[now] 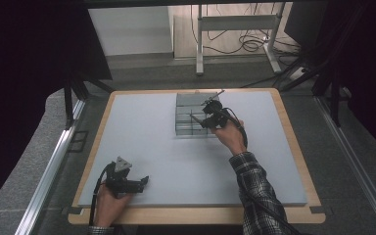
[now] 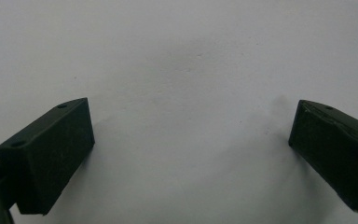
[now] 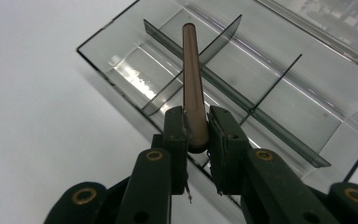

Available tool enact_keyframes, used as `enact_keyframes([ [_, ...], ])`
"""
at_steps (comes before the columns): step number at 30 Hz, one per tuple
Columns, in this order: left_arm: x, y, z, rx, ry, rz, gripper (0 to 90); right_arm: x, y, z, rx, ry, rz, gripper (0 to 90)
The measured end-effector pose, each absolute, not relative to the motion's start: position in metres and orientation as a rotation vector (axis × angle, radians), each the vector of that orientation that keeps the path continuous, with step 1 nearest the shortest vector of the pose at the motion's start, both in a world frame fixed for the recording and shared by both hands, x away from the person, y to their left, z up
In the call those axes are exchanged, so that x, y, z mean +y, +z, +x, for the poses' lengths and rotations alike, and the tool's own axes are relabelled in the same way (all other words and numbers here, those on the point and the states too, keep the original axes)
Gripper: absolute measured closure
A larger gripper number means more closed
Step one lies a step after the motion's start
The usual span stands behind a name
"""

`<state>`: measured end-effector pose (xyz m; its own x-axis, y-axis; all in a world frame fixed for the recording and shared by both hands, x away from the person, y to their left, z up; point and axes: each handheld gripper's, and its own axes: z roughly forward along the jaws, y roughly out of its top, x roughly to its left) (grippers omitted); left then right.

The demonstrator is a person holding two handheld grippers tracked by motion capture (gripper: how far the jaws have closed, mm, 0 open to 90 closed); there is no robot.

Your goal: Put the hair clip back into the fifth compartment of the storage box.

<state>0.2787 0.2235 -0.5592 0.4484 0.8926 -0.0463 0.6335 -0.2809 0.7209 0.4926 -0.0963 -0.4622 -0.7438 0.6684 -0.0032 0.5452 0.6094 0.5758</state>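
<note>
I count one brown rod (image 3: 193, 79), pinched at its near end by my right hand-held gripper (image 3: 196, 128) and held over one clear divided box (image 3: 307, 93). The right gripper view gives the detail: the rod runs away from the jaws across the box's near corner, above the dark partitions, and I can make out one long divider with cross dividers meeting it. From the high view the box (image 1: 188, 105) sits toward the far middle of the one grey counter (image 1: 152, 147), with the right hand-held gripper (image 1: 210, 119) at its right edge. My left hand-held gripper (image 1: 144, 181) rests near the counter's front left, well apart from the box; its own view (image 2: 191, 140) shows two jaws spread wide with nothing between them.
</note>
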Motion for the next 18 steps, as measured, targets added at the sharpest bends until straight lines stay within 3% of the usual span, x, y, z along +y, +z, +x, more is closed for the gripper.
enact_keyframes([
  [18,0.224,-0.559,0.279,1.273,0.487,2.02,0.3,-0.093,-0.488,0.51,2.616,0.782,1.057,75.8],
])
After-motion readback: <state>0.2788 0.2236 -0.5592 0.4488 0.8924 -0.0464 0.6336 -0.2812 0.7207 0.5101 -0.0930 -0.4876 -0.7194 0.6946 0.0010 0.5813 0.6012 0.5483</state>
